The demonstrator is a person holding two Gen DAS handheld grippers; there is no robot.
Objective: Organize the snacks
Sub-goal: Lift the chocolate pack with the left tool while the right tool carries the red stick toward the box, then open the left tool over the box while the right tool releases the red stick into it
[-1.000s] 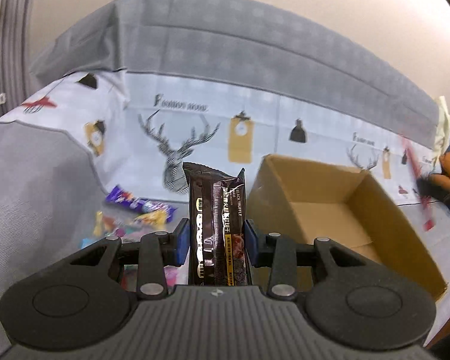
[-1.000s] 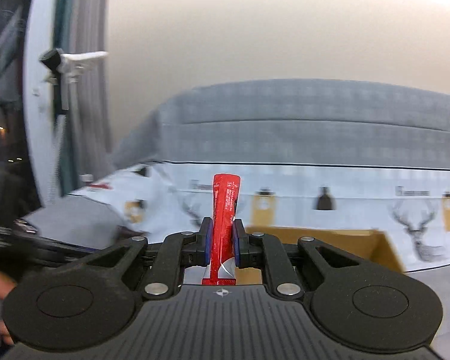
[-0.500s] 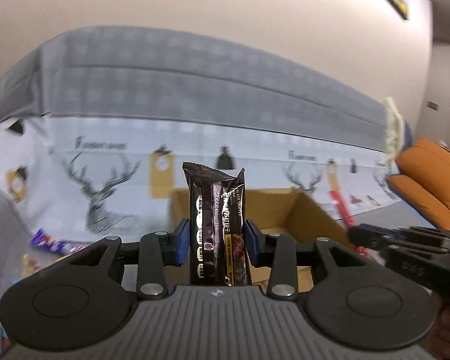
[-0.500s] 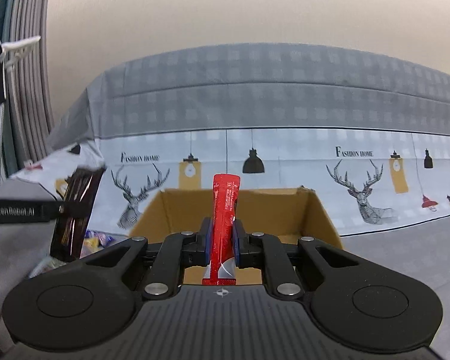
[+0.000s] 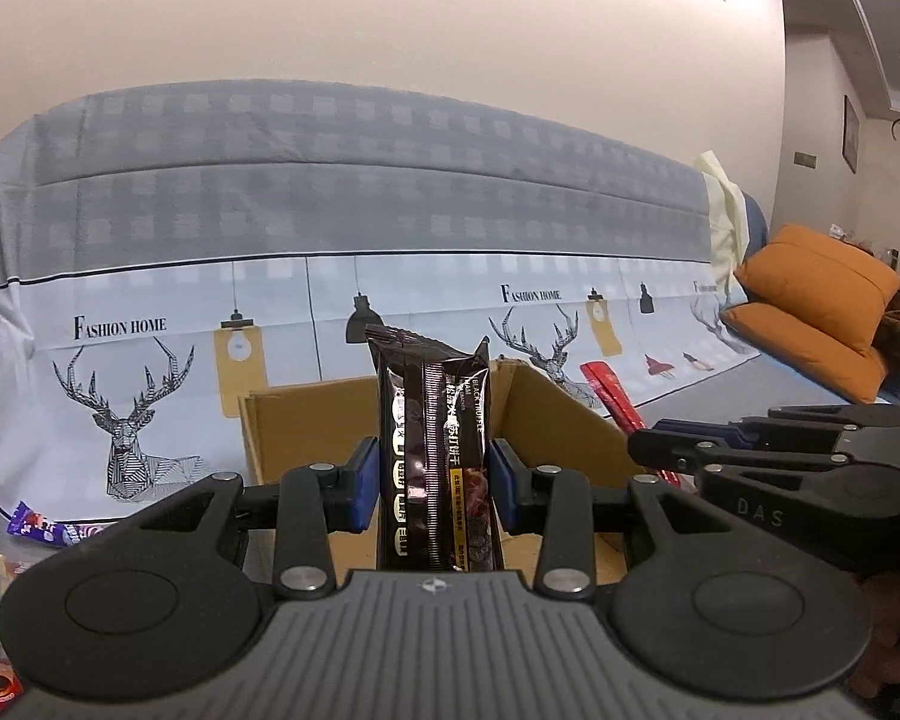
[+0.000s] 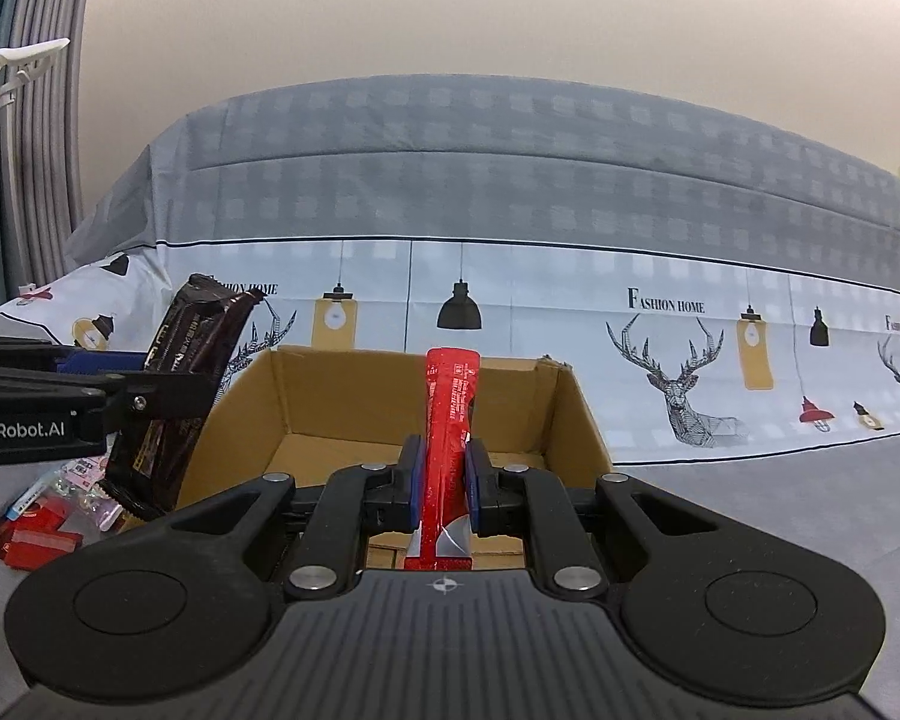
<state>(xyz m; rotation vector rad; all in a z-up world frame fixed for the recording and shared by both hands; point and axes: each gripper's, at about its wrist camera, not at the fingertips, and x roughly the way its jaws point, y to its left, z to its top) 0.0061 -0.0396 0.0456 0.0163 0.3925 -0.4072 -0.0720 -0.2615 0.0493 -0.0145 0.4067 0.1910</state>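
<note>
Sofa [image 5: 390,180]: one box [image 6: 390,396], two held snacks [image 5: 432,450].

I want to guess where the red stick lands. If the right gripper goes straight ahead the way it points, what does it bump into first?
Probably the cardboard box. The right gripper, holding the red stick, points into its open top, likely meeting the floor or back wall, though depth is unclear.

"FASHION HOME" repeats on the printed cloth [image 5: 120,327]. Dark snack packet [image 5: 432,456] reads "BLACK TRUFFLE". Left gripper [image 6: 168,387] side reads "enRobot.AI"; right gripper [image 5: 654,456] side, "DAS".

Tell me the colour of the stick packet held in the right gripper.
Red stick packet, clearest in the right wrist view.
</note>
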